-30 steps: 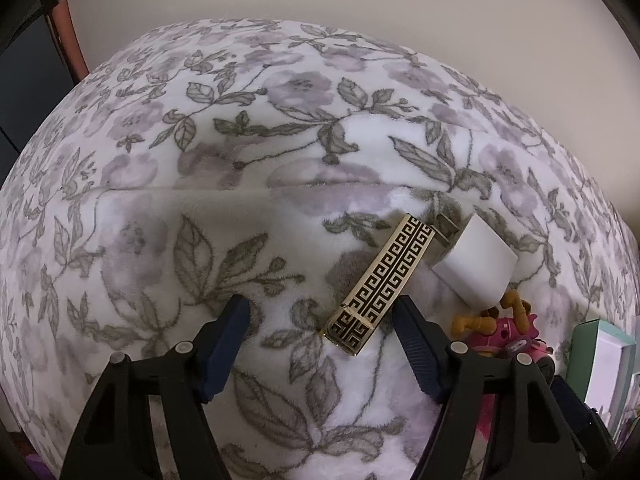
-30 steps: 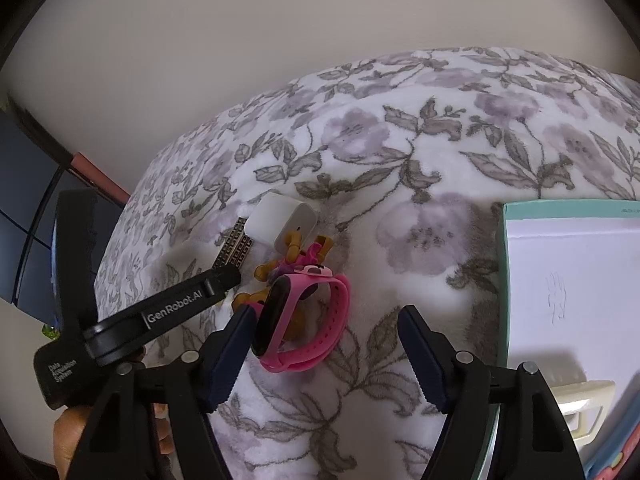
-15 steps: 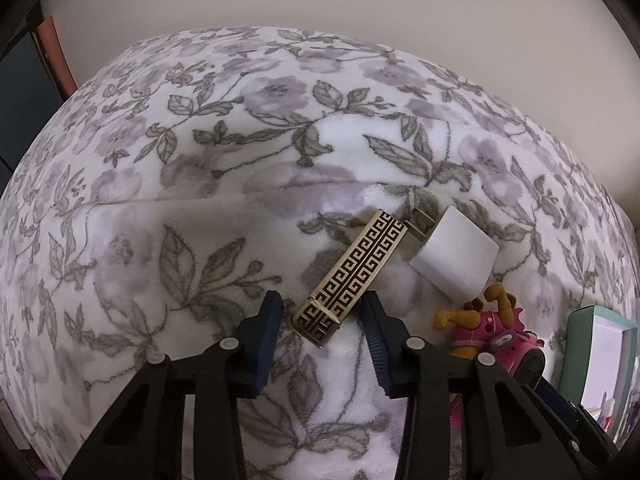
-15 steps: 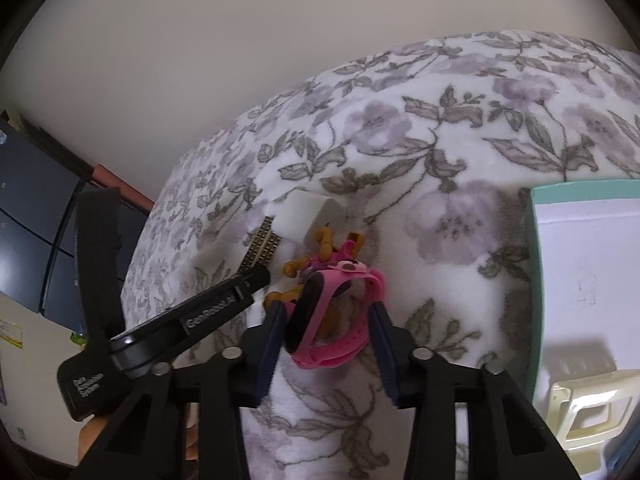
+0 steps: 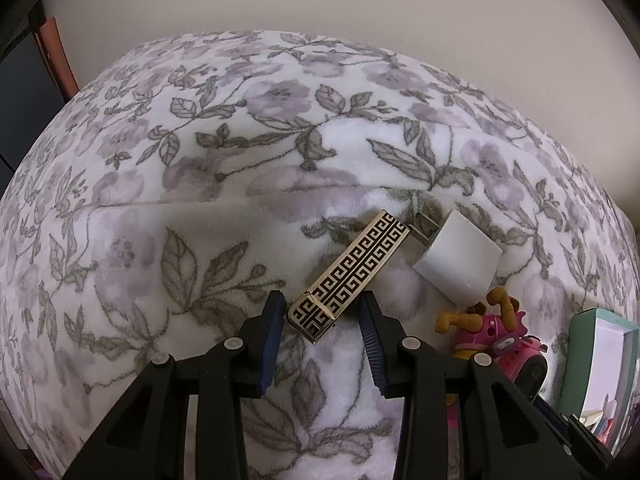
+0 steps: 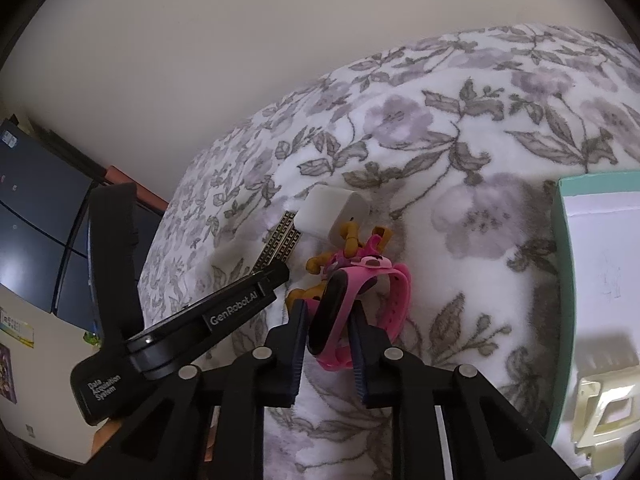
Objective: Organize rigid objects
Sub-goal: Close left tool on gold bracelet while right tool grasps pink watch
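Observation:
A gold and black key-pattern bar (image 5: 360,264) lies slantwise on the floral blanket (image 5: 180,208). My left gripper (image 5: 320,304) is shut on its near end, a pad touching each side. Beside the bar lie a white charger plug (image 5: 458,264) and a pink and orange toy figure (image 5: 492,324). In the right wrist view a pink watch (image 6: 396,296) stands on edge in front of the toy figure (image 6: 348,240). My right gripper (image 6: 328,312) is closing, its pads pressing both sides of the watch's black face. The left gripper's black body (image 6: 224,316) reaches in from the left.
A teal-rimmed white box (image 6: 600,260) sits at the right, with a cream plastic piece (image 6: 600,412) in its near end. The same box (image 5: 584,360) shows at the right edge of the left wrist view. A plain wall runs behind the bed, and a dark cabinet (image 6: 32,220) stands left.
Both pairs of jaws have come in from wide open. The left ones now hold the bar's near end, and the right ones squeeze the watch, which has tipped up on edge.

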`<state>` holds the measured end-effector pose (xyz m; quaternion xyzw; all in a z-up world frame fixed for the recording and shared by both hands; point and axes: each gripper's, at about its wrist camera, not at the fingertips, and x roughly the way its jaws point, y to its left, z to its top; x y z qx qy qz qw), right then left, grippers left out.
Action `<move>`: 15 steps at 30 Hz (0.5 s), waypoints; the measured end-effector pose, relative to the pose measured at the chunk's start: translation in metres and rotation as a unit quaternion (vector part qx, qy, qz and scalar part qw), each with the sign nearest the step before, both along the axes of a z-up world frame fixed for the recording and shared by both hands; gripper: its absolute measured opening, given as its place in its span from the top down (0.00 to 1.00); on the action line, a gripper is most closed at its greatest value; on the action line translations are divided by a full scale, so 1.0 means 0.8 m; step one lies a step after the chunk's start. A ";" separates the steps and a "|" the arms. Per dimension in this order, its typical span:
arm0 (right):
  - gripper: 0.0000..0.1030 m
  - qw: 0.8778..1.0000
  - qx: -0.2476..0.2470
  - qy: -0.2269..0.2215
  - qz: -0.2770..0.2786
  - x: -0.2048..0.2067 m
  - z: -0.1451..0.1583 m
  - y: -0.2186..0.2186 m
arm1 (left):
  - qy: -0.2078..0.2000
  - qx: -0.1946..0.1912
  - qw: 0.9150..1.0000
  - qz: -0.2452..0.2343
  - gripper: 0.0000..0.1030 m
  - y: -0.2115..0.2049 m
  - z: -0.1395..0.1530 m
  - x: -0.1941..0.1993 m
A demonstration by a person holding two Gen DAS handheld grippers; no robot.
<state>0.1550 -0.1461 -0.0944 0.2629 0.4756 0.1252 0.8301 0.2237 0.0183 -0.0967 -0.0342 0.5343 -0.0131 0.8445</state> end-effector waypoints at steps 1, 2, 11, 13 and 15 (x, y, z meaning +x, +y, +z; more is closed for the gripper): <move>0.80 1.000 0.003 0.000 -0.001 0.000 -0.001 -0.001 | -0.002 0.000 1.000 0.000 0.62 0.000 0.000 0.000; 0.80 1.000 0.005 0.001 -0.001 0.000 -0.001 -0.001 | -0.003 0.000 1.000 -0.001 0.62 0.000 0.000 0.000; 0.84 1.000 0.026 0.005 -0.011 0.001 0.000 -0.009 | 0.003 -0.007 1.000 0.005 0.67 0.003 0.002 0.001; 0.85 0.999 0.028 0.003 -0.014 0.001 0.002 -0.012 | 0.008 -0.014 1.000 0.010 0.68 0.006 0.002 0.002; 0.85 0.999 0.037 0.002 -0.018 0.000 0.004 -0.016 | 0.010 -0.018 1.000 0.012 0.69 0.007 0.003 0.002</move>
